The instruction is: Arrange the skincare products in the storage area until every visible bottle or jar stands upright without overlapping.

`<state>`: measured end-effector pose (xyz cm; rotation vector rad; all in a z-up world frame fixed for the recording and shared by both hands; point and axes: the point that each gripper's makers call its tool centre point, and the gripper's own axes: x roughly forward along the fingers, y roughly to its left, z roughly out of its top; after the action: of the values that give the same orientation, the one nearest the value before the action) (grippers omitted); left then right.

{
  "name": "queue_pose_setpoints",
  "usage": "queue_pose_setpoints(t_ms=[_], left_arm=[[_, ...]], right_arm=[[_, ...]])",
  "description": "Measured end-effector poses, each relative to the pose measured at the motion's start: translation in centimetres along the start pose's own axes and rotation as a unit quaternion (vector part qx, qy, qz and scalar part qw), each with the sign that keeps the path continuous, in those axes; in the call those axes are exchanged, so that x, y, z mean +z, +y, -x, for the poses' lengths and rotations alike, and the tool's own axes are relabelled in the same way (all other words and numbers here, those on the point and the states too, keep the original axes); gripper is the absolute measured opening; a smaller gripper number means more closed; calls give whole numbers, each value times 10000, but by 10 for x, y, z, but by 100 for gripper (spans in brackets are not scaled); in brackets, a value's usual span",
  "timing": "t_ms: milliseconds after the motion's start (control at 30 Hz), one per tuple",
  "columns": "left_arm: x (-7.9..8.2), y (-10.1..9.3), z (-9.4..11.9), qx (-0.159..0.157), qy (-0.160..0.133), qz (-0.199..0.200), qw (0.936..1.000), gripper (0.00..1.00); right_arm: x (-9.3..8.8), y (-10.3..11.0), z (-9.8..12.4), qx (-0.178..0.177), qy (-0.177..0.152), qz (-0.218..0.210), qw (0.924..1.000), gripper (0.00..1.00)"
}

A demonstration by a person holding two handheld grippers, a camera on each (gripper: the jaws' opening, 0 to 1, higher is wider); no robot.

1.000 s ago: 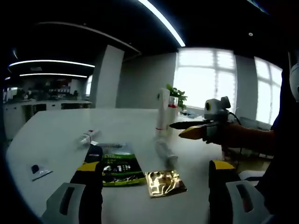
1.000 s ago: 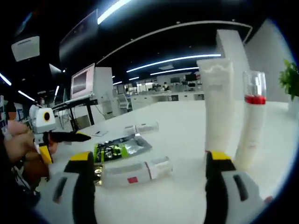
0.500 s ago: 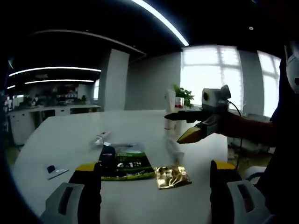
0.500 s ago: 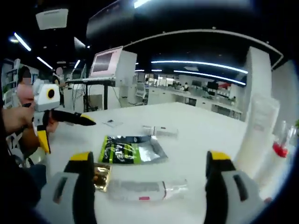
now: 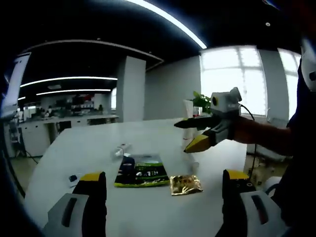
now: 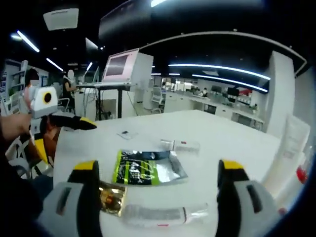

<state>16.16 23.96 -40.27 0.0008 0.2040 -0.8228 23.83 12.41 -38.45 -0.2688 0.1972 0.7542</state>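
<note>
On the white table (image 5: 79,148) lie a green-black sachet (image 5: 142,171) (image 6: 148,173), a gold sachet (image 5: 185,183) (image 6: 112,198) and a small white tube (image 5: 121,149) (image 6: 180,144). A clear tube (image 6: 163,216) lies flat just in front of my right gripper (image 6: 158,168), which is open and holds nothing. A tall white tube (image 6: 291,148) stands upright at the right edge, with a red-banded tube (image 6: 301,175) beside it. My left gripper (image 5: 163,176) is open and empty above the near table edge. The right gripper (image 5: 200,133) hovers above the table with its jaws apart.
A monitor on a stand (image 6: 123,66) is behind the table's far side. A potted plant (image 5: 200,101) stands near the window. A small dark item (image 5: 73,178) lies near the table's left edge. The left gripper (image 6: 64,123), held by a hand, sits at the table's left end.
Both cameras have pulled back from the table. The right gripper view has swung left, so the upright tubes sit at its right edge. The things on the table have not moved.
</note>
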Motion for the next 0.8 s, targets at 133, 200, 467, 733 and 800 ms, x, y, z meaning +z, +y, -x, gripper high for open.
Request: queue_pose_setpoints(t_ms=[133, 200, 467, 733, 800], left_arm=[[3, 0, 5, 118, 1, -61, 9999, 99], [4, 1, 7, 158, -21, -78, 9998, 99], [5, 8, 13, 280, -66, -41, 9996, 99], [-7, 13, 2, 171, 0, 135, 9998, 99], [-9, 16, -1, 170, 50, 130, 9998, 99]], right_arm=[[3, 8, -1, 108, 75, 69, 9999, 100], [9, 9, -1, 142, 59, 161, 9998, 100], [26, 7, -8, 366, 255, 619, 9971, 100], [27, 6, -21, 558, 478, 939, 9929, 100], [30, 6, -24, 673, 458, 926, 9924, 100]])
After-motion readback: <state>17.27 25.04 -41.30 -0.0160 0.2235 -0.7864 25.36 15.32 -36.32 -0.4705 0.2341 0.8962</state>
